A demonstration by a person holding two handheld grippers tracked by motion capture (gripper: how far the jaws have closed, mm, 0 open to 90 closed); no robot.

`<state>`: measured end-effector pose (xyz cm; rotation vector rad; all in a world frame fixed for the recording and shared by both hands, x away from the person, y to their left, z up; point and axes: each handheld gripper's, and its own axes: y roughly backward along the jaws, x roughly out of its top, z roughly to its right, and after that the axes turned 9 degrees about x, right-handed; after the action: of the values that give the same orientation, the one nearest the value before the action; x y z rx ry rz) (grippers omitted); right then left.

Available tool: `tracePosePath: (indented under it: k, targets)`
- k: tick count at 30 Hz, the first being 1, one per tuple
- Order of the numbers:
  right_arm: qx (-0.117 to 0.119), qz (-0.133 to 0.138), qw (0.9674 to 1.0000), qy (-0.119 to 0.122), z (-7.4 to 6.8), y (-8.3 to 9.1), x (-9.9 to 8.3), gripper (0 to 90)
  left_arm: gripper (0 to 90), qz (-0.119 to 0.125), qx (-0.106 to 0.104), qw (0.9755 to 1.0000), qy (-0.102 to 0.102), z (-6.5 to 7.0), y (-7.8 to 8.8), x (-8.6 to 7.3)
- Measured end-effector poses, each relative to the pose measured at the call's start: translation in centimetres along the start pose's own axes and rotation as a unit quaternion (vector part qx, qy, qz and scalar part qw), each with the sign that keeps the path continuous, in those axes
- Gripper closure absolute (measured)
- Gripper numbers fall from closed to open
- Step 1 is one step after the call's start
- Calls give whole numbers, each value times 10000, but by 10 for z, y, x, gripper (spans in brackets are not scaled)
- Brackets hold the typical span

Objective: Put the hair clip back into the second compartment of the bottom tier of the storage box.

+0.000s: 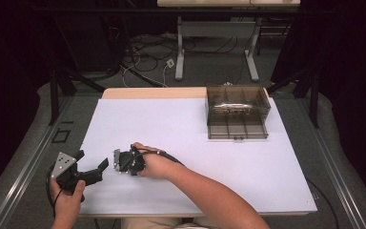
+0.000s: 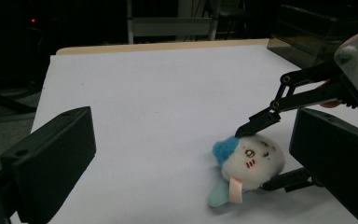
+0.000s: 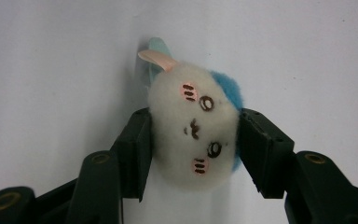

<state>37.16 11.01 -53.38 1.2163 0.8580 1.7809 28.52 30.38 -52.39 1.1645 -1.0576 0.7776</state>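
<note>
Left gripper (image 1: 94, 168): lower left of the high view, held by the left hand (image 1: 66, 202) at the table's near-left edge; jaws spread wide with nothing between them. In its own view the two black jaws stand far apart at the lower left and right of the frame, bare white surface between.
Plush (image 3: 193, 126): a small white round toy with a drawn face, pink cheek marks, a blue patch on one side and a pink ear. It lies on the white table (image 1: 181, 129), left of centre and near the front in the high view, where it is mostly hidden by the right gripper. In the left gripper view it sits at lower right (image 2: 251, 163).
Right gripper (image 1: 124, 161): just right of the left gripper in the high view, held by the right hand (image 1: 153, 164), forearm coming in from the bottom right. Its jaws press against both sides of the plush, closed on it; the left gripper view shows the same hold (image 2: 256, 156).
Box (image 1: 238, 112): smoky clear plastic with compartments, upper right of the table, well apart from both grippers.
</note>
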Motion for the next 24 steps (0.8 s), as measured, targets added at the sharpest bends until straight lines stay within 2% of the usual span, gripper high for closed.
tracePosePath:
  k: [5, 7, 11, 15, 24]
  targets:
    - [-97, 15, 9999, 101, 3, 6, -4, 477, 5, -9, 11, 10000, -3, 0, 0, 0]
    - [-156, 30, 9999, 64, 4, 9, -7, 477, 5, -21, 16, 10000, -9, 0, 0, 0]
    - [-173, 19, 9998, 139, 6, 14, -11, 477, 5, -21, 6, 10000, -10, 0, 0, 0]
    - [-156, 21, 9998, 88, 6, 18, -14, 477, 5, -22, 10, 10000, -12, 0, 0, 0]
    - [-211, 76, 9996, 165, 7, 32, -19, 477, 5, -24, 29, 10000, -41, 0, -1, 0]
